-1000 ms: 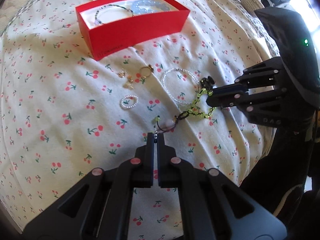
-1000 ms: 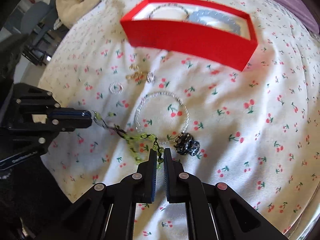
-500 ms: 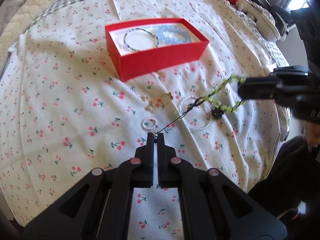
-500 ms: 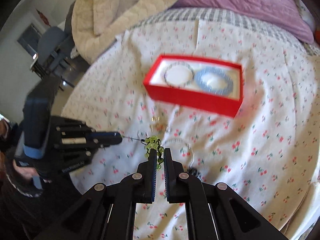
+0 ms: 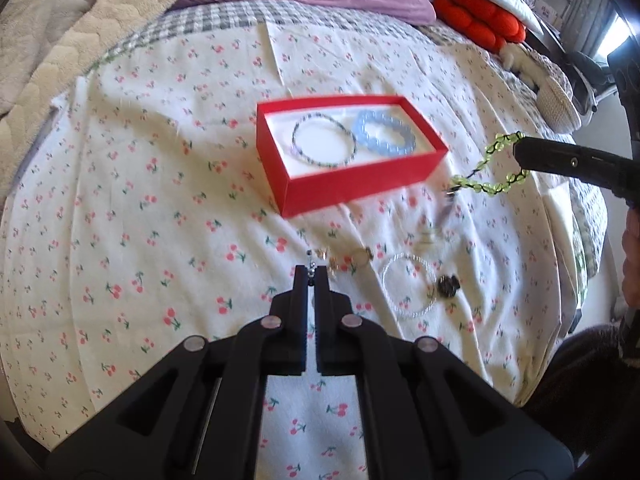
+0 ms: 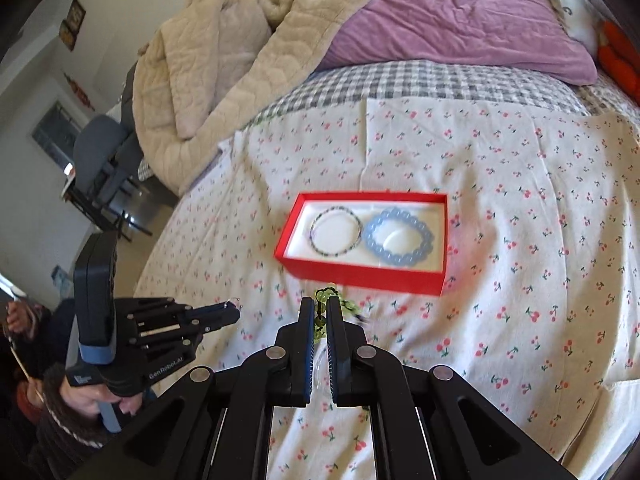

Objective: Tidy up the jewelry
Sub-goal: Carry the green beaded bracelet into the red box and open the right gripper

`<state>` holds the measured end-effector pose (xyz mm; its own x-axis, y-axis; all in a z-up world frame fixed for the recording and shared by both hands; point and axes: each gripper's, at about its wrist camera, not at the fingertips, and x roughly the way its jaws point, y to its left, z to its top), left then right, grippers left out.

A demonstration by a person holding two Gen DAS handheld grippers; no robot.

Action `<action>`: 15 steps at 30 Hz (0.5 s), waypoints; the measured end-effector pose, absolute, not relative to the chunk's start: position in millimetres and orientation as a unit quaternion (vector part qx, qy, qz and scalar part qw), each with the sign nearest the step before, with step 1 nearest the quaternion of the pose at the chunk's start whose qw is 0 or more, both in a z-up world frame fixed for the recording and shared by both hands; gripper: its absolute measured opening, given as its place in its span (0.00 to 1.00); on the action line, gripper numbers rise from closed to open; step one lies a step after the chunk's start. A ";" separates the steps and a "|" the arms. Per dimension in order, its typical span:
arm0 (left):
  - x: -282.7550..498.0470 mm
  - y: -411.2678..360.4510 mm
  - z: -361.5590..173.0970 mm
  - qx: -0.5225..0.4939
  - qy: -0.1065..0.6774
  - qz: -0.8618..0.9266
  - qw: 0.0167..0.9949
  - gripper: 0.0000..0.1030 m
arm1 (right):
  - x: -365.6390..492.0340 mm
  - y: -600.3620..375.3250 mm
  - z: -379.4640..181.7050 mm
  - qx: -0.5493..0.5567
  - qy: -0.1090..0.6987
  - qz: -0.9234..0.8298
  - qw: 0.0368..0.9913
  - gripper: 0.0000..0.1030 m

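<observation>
A red box [image 5: 360, 188] [image 6: 360, 274] sits on the cherry-print cloth, holding a thin beaded bracelet [image 5: 324, 141] and a blue bead bracelet [image 5: 384, 133]. My right gripper [image 6: 319, 307] is shut on a green bead necklace [image 5: 494, 168] [image 6: 328, 296], held in the air right of the box. My left gripper [image 5: 311, 276] is shut on the necklace's thin clasp end [image 5: 310, 258]. The dark cord between the two is blurred. On the cloth lie a clear bead bracelet [image 5: 406, 290], a dark charm [image 5: 447, 285] and small gold pieces [image 5: 344, 258].
A purple pillow [image 6: 460, 20] and a beige quilt [image 6: 224, 56] lie at the head of the bed. Red cushions [image 5: 476, 16] are at the far right. A chair [image 6: 100, 168] stands beyond the bed's left edge. The cloth's front edge is close below the grippers.
Both grippers have risen well above the bed, lifting the green necklace off the cloth. The red box now looks smaller and farther off.
</observation>
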<state>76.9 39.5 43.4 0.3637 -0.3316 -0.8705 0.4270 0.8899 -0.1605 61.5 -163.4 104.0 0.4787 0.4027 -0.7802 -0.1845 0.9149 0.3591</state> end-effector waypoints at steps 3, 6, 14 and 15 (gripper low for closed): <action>83.2 34.4 50.4 0.039 0.502 -0.226 0.834 0.03 | 66.2 -167.0 108.9 0.124 0.471 0.167 0.857 0.05; 90.2 28.3 53.6 0.035 0.494 -0.226 0.839 0.03 | 71.0 -170.2 114.1 0.137 0.458 0.166 0.862 0.05; 108.6 4.8 56.8 0.031 0.479 -0.231 0.846 0.03 | 80.9 -182.1 124.3 0.156 0.429 0.153 0.876 0.05; 110.8 2.4 56.6 0.028 0.476 -0.234 0.847 0.03 | 81.9 -184.8 125.3 0.159 0.423 0.151 0.879 0.05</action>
<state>110.8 2.4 56.6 0.4369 -0.3700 -0.8199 0.4235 0.8887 -0.1753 81.9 -184.8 125.3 0.5959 0.4001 -0.6963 -0.1312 0.9039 0.4071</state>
